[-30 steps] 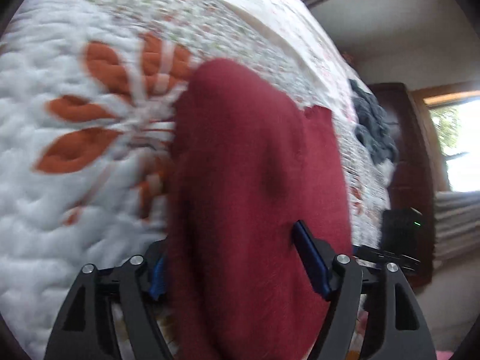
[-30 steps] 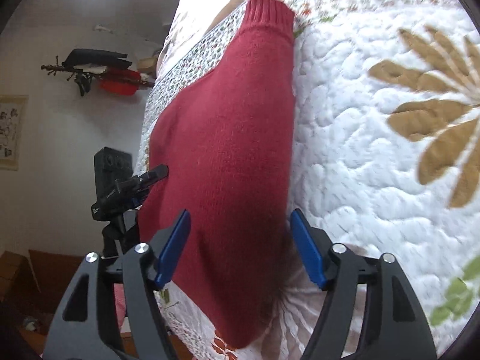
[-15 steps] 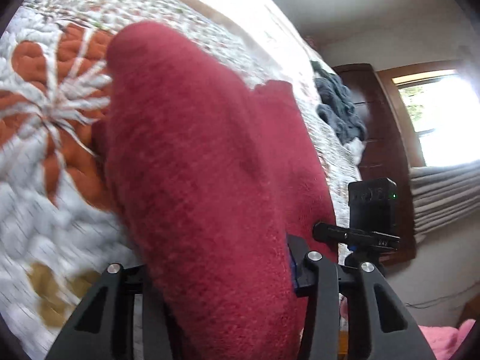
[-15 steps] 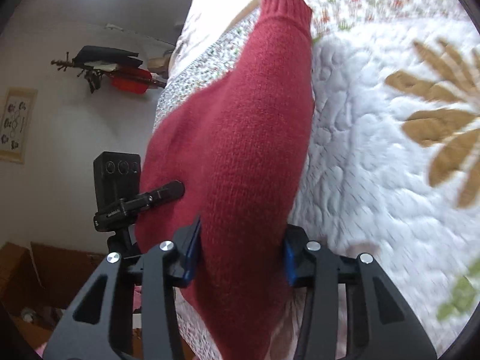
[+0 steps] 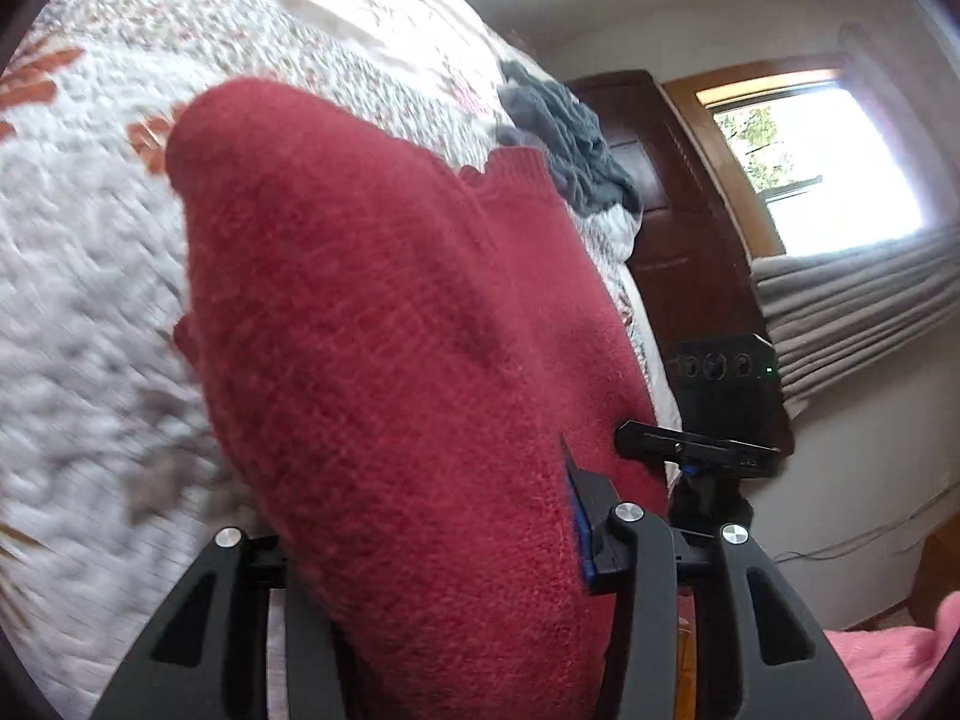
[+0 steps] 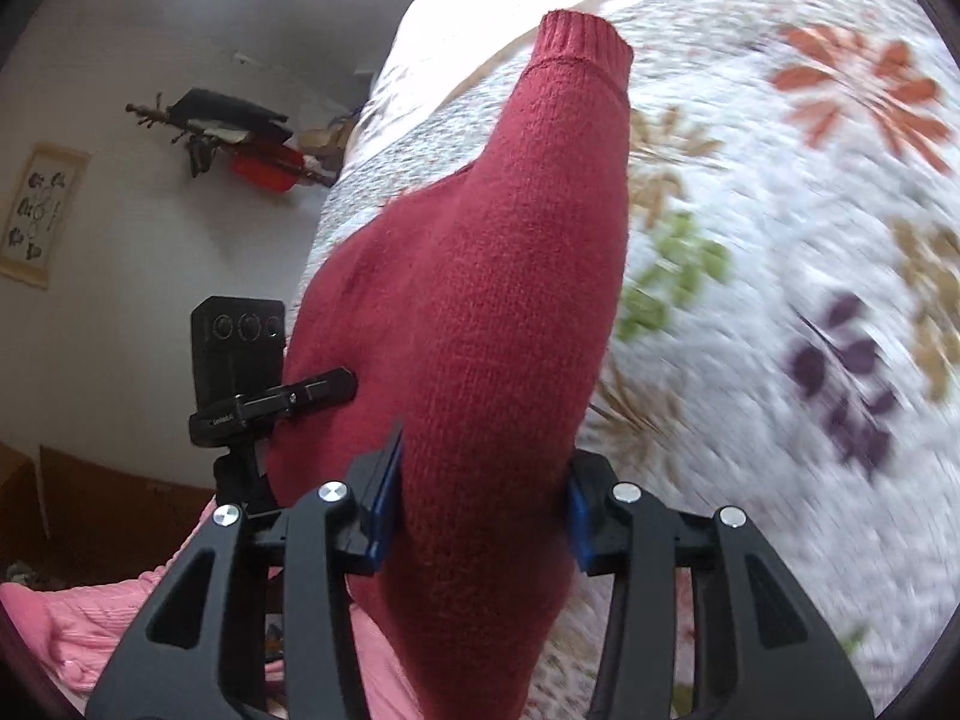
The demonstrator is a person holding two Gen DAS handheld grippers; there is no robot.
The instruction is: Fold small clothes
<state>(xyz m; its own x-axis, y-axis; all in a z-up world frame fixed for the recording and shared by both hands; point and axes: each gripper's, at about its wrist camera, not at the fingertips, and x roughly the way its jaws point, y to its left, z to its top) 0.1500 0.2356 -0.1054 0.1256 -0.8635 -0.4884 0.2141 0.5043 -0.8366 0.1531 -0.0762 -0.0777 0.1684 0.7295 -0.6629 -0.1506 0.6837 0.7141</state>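
A dark red knit sweater [image 5: 384,324] is lifted off the white floral quilt [image 5: 90,276], and both grippers hold it. My left gripper [image 5: 432,546] is shut on a thick bunch of the red knit, which hides its left finger. In the right wrist view the same red sweater [image 6: 498,312] stretches away to a ribbed cuff [image 6: 585,39] at the top. My right gripper [image 6: 483,498] is shut on the knit, its blue pads pressed against both sides.
A grey garment [image 5: 570,138] lies further along the bed by a dark wooden headboard [image 5: 678,210]. A black camera on a stand [image 5: 720,420] stands beside the bed; the same camera on its stand [image 6: 240,360] shows in the right view. Pink cloth [image 6: 72,624] lies low at the bed's edge.
Both grippers went from open around the sweater to shut on it. They have since lifted the knit up off the quilt, and the views have swung across the bed.
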